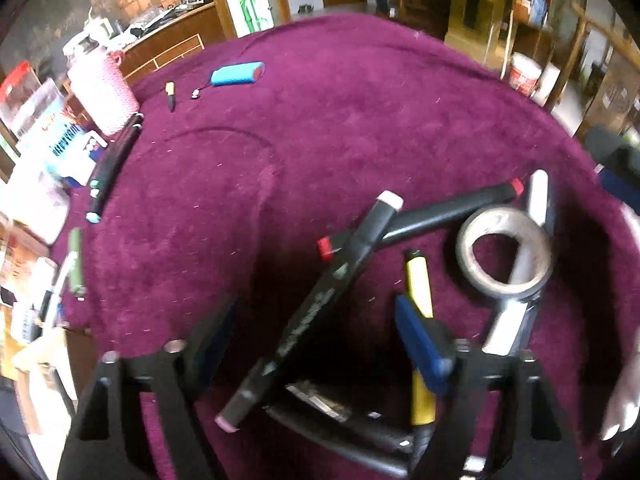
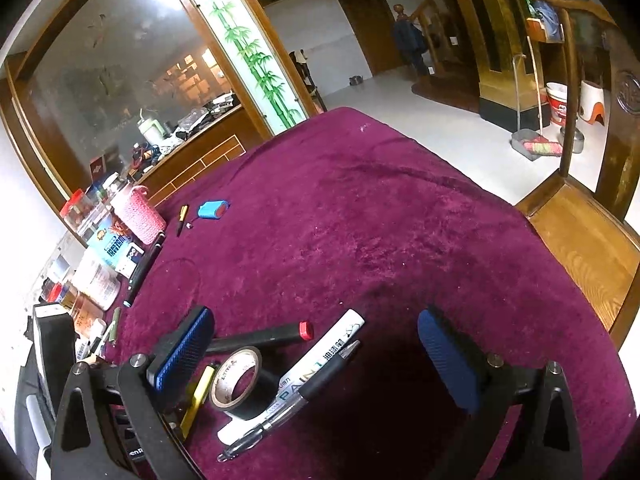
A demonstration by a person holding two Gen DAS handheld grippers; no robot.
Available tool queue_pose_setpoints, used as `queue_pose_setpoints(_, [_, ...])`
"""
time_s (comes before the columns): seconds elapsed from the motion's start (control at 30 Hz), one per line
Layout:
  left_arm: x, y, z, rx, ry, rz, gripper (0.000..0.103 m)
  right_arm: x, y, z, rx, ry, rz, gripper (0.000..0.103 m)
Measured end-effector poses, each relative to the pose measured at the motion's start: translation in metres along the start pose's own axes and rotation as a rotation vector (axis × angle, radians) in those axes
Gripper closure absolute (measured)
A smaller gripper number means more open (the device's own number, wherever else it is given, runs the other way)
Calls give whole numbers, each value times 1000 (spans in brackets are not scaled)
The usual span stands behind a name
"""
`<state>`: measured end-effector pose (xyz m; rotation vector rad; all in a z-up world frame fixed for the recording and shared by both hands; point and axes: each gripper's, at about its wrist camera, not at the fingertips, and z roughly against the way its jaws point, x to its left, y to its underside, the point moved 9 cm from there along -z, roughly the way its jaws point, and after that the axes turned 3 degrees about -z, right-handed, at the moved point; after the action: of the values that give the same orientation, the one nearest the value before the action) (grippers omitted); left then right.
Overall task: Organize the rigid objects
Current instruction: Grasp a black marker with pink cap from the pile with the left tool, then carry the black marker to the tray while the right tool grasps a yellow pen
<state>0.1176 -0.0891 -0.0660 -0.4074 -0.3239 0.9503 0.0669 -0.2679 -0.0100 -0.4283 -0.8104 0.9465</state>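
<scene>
A pile of rigid objects lies on the maroon cloth near me. In the left wrist view a black marker with pink ends [image 1: 316, 308] lies between my open left gripper's [image 1: 316, 320] fingers, crossing a black marker with red caps [image 1: 440, 216]. A yellow pen [image 1: 420, 320], a tape roll [image 1: 506, 254] and a white paint marker [image 1: 520, 264] lie to its right. In the right wrist view my right gripper [image 2: 316, 344] is open and empty above the tape roll [image 2: 236, 380], white paint marker [image 2: 316, 364], clear black pen [image 2: 296, 396], yellow pen [image 2: 198, 394] and red-capped marker [image 2: 260, 336].
Far across the cloth lie a blue case [image 2: 213, 209] and a small yellow-black pen [image 2: 182, 218]. A long black marker [image 2: 144, 268], a green pen [image 2: 115, 324], a pink knitted holder [image 2: 138, 214] and jars and boxes crowd the left edge. A wooden chair [image 2: 580, 236] stands at right.
</scene>
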Motion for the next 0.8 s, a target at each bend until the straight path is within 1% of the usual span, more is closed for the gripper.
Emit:
queue_pose_setpoints(0.03, [-1,0,2,-2,25,12,58,0,0,-1,3,2,1,1])
queue_pose_setpoints(0.07, [0,1,5,-8,12,16,69,0,1,-1,8,3,3,1])
queue_pose_setpoints(0.1, [1,1,6,-15,-9,11,75,0,1,-2,10,4,3,1])
queue_pose_setpoints(0.13, [2,2,9,-25,-31,2,76,0,1,-2,12,5,3,1])
queue_pose_setpoints(0.17, [3,2,11,-31,-28,6,78,-1,2,-2,13,6,3,1])
queue_pose_setpoints(0.23, [7,3,20,-52,-7,40,82,-2,1,-2,10,10,3,1])
queue_pose_setpoints(0.3, [10,3,31,-74,21,68,89,-2,2,-3,13,13,6,1])
queue_pose_setpoints(0.5, [20,20,88,-181,81,151,89,-1,3,-4,15,16,23,1])
queue_pose_setpoints(0.57, [23,34,114,-236,123,191,88,1,3,-4,14,14,34,1])
queue_pose_setpoints(0.67, [25,55,145,-285,171,231,88,7,4,-4,13,-10,53,1])
queue_pose_setpoints(0.7, [25,67,160,-305,184,244,88,11,5,-4,11,-21,66,1])
queue_pose_setpoints(0.8, [23,94,182,-334,196,259,88,26,10,-3,7,-50,126,1])
